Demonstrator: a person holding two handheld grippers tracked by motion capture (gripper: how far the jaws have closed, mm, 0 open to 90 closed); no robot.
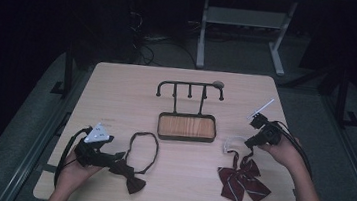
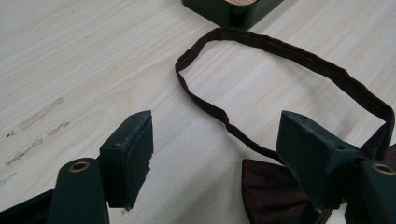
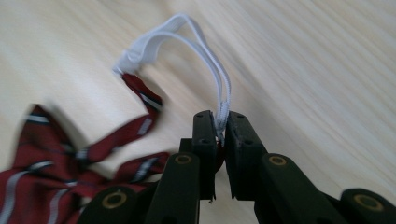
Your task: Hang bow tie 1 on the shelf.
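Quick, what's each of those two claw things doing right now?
Left gripper: open, holding nothing, beside the dark bow tie.
Right gripper: closed on the striped bow tie's white elastic band.

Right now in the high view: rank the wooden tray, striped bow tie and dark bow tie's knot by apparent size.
1. wooden tray
2. striped bow tie
3. dark bow tie's knot
The tray sits farther from the camera, so its lead is safe.

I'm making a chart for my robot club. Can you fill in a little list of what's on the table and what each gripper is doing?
table: light wood table
middle: black hook rack on a wooden tray base
left side: dark maroon bow tie with loop strap
right side: red striped bow tie with white elastic band
left gripper: jaws open beside the dark bow
right gripper: jaws shut on the white elastic band
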